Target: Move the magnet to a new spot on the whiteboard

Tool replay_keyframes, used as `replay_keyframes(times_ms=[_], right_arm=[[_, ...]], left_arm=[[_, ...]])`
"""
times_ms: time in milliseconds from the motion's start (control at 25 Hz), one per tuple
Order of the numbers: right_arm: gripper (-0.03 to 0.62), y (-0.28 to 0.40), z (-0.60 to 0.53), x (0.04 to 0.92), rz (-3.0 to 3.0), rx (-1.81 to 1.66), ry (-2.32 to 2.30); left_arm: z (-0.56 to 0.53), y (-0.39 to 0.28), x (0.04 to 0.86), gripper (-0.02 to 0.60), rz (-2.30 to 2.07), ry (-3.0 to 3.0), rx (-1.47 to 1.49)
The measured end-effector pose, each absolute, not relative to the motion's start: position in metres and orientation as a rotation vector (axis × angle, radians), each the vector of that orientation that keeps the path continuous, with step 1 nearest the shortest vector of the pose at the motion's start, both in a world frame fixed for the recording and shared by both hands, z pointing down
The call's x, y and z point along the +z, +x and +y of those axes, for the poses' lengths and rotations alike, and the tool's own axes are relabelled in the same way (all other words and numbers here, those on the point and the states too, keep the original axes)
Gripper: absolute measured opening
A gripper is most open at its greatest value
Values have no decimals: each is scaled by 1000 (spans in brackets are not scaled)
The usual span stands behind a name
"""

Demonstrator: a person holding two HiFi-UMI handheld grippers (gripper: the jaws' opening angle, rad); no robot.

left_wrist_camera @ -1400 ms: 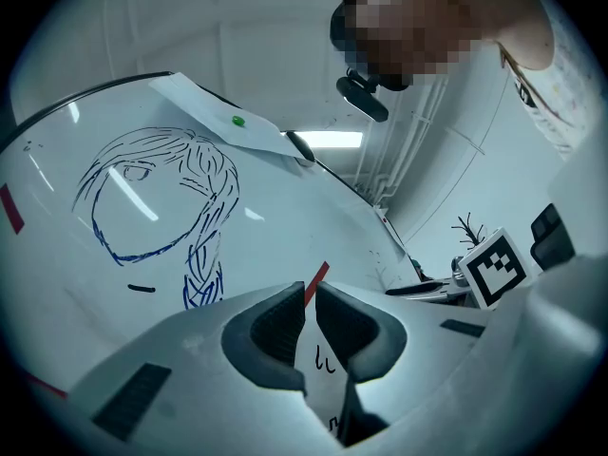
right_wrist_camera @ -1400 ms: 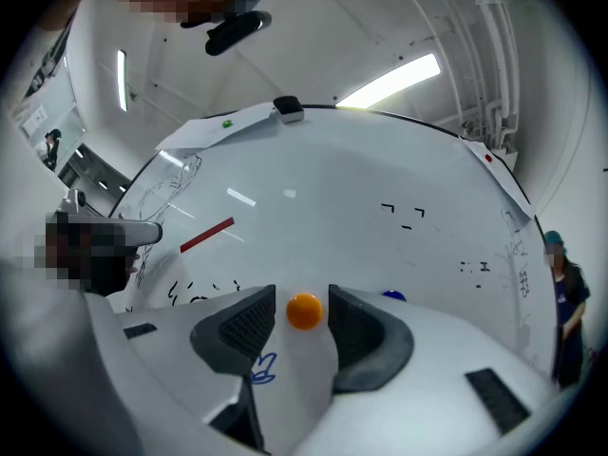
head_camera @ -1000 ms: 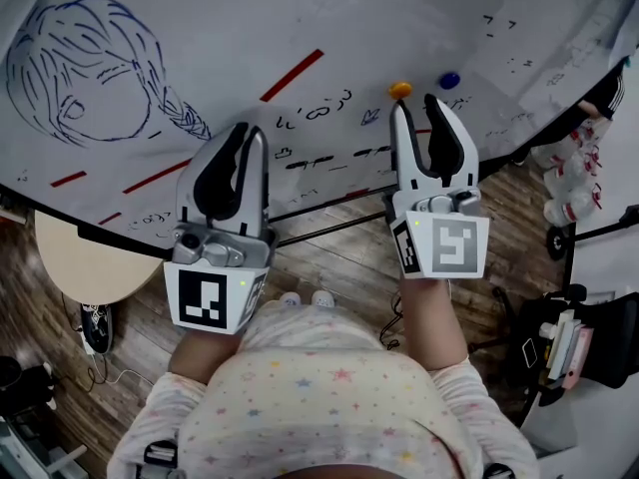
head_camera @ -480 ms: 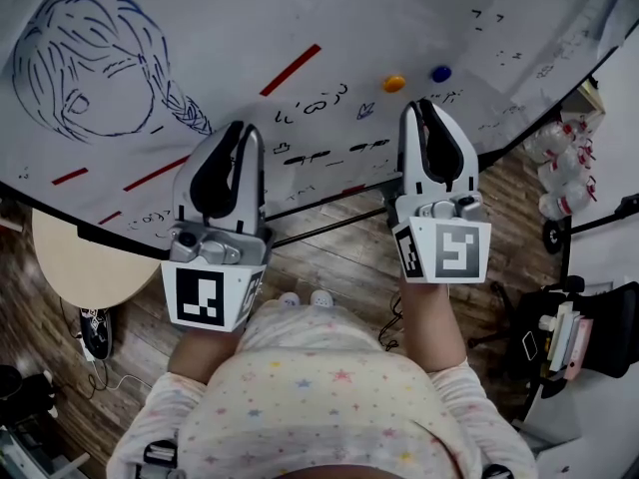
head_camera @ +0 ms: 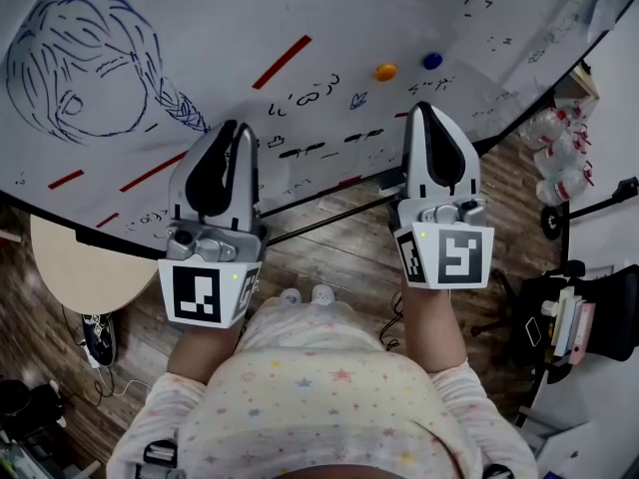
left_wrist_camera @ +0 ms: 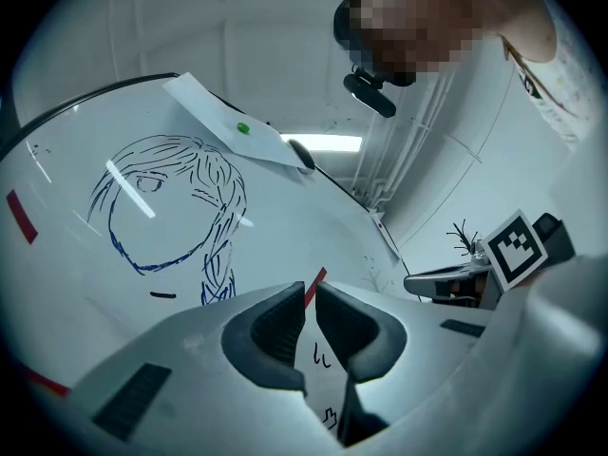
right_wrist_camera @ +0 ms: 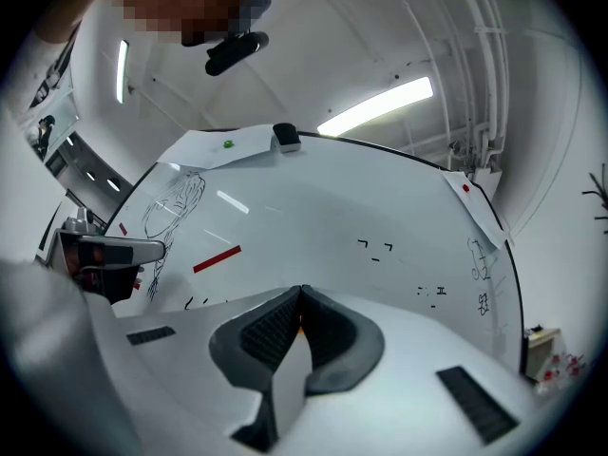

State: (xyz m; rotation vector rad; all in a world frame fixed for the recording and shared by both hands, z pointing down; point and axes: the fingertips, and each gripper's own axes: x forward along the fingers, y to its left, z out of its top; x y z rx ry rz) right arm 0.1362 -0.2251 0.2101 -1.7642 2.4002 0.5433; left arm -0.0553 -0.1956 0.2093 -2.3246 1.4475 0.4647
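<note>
Pointing side by side at whiteboard (head_camera: 300,8) | left tool (head_camera: 238,128) closed, empty | right tool (head_camera: 424,109) closed, short of orange magnet (head_camera: 385,71)

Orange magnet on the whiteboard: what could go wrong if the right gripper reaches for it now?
The right gripper has its jaws together, so it would likely push the orange magnet rather than grip it. The blue magnet sits close beside it and might get knocked. The marker writing nearby could be smeared.
</note>
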Motion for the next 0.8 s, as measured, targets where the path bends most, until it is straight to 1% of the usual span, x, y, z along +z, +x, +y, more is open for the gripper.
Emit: replay_keyframes(times_ms=[480,800], right_arm=[[0,145,-208,219,2363,547,-1814],[0,151,-204,240,2365,461,-1816]], left_arm=[[-194,-51,227,41,1429,-2380,440],[-195,-52,248,40,1439,-2419,387]])
